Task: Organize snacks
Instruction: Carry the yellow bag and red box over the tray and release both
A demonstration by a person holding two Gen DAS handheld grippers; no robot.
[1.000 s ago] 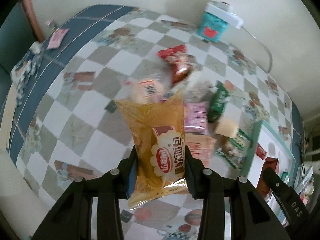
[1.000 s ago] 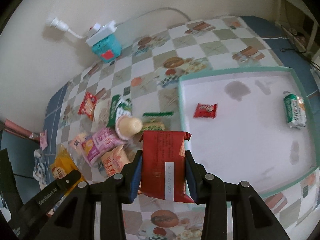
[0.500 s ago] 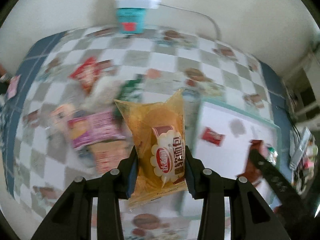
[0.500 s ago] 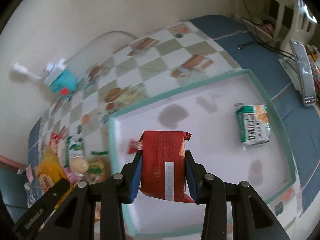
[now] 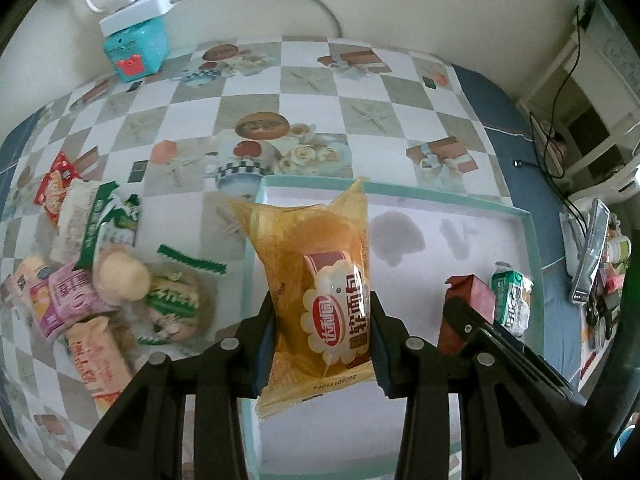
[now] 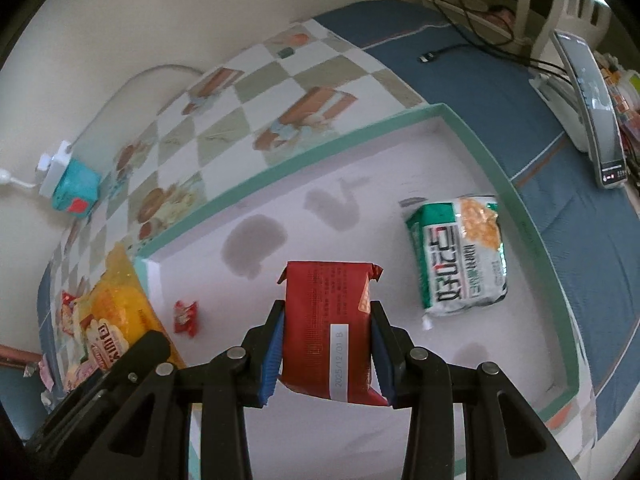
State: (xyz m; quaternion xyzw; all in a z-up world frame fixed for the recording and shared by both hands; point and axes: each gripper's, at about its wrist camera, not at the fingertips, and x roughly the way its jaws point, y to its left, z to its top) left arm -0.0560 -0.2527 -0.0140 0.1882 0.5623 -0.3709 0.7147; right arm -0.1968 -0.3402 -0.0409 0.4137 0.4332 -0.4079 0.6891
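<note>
My left gripper is shut on a yellow bread packet and holds it above the left end of the white tray with a teal rim. My right gripper is shut on a red snack packet and holds it over the tray. A green and white packet and a small red candy lie in the tray. The red packet and the green packet also show in the left wrist view.
A heap of several snack packets lies on the checked tablecloth left of the tray. A teal box with a white power strip stands by the back wall. A phone on a stand and cables lie right of the tray.
Both grippers have swung right, from over the snack heap to over the tray, each still holding its packet.
</note>
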